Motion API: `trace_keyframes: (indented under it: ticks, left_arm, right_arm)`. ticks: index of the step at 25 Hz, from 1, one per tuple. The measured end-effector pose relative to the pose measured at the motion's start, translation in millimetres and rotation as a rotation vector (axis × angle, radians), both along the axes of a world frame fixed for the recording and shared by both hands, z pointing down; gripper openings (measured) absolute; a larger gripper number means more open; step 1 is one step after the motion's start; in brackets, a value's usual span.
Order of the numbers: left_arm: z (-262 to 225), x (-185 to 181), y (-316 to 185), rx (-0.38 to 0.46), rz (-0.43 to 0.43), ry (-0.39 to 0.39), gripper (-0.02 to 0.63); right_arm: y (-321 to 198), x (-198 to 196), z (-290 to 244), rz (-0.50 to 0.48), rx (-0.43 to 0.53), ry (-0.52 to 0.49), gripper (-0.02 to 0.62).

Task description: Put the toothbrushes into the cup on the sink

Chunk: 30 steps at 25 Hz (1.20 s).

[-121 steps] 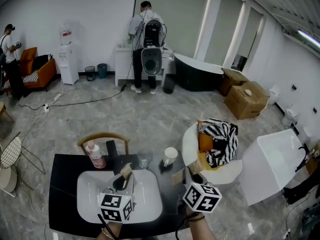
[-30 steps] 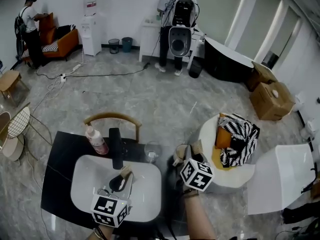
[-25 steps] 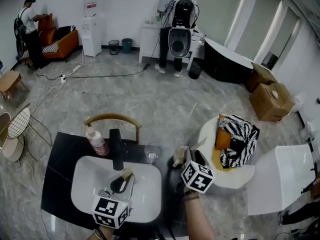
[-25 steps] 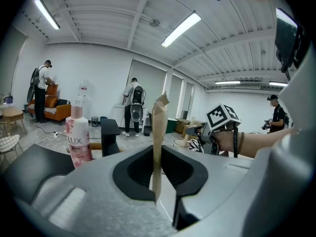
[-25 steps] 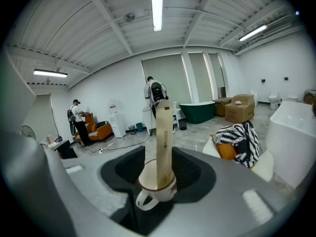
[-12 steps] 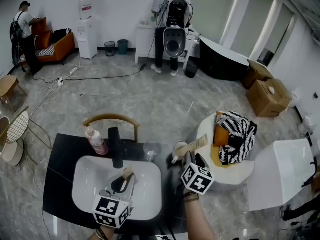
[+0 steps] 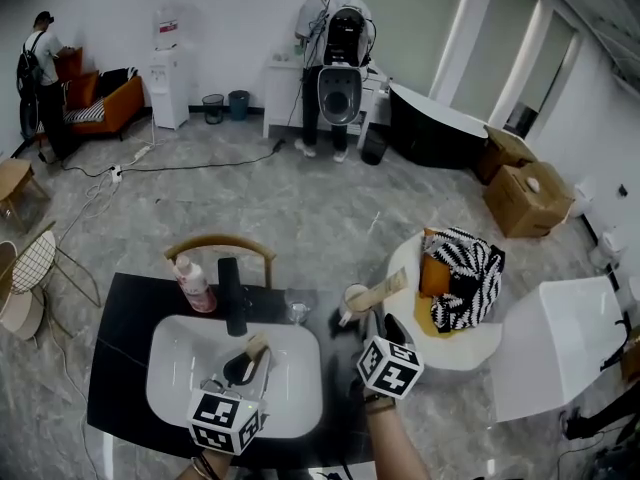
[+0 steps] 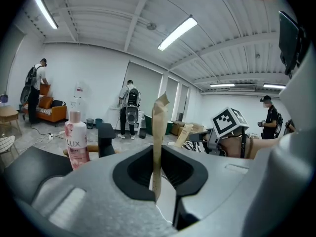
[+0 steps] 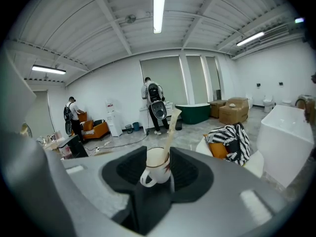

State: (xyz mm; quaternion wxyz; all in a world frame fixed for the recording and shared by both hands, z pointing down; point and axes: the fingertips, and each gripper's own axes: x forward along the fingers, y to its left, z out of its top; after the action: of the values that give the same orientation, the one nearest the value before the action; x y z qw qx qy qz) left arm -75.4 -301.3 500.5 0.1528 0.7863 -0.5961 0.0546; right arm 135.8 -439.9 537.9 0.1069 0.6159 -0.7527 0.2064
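Observation:
A white cup [image 7: 350,299] stands on the black counter to the right of the white sink [image 7: 180,368]. One toothbrush in a tan paper wrapper [image 7: 379,289] leans out of the cup to the right. My right gripper [image 7: 372,320] is just short of the cup; its jaws are closing, with nothing pressed between them. In the right gripper view the cup [image 9: 157,166] and its toothbrush [image 9: 171,125] sit ahead of the jaws. My left gripper [image 7: 247,360] hovers over the basin, shut on a second wrapped toothbrush [image 8: 158,132] held upright.
A pink soap bottle [image 7: 193,286], a black faucet [image 7: 232,293] and a drinking glass [image 7: 296,310] line the sink's far edge. A wooden chair [image 7: 220,248] stands behind. A round white table [image 7: 400,268] with striped cloth sits at the right. People stand far back.
The right gripper has let go of its toothbrush, which now leans in the cup, and has drawn back a little toward me. The left gripper holds still.

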Motion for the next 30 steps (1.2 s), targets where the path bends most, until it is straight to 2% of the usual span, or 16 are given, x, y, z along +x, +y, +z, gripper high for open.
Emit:
trace_keyframes:
  ticks: [5, 13, 30]
  left_arm:
    - [-8, 4, -1, 0.021, 0.018, 0.01, 0.04]
    - [-16, 2, -1, 0.032, 0.031, 0.037, 0.04]
    - [-36, 1, -14, 0.093, 0.067, 0.056, 0.04]
  right_arm:
    - [19, -7, -9, -0.032, 0.009, 0.041, 0.123]
    - [52, -14, -20, -0.066, 0.018, 0.059, 0.005]
    - [92, -7, -41, -0.014, 0.041, 0.048, 0.003]
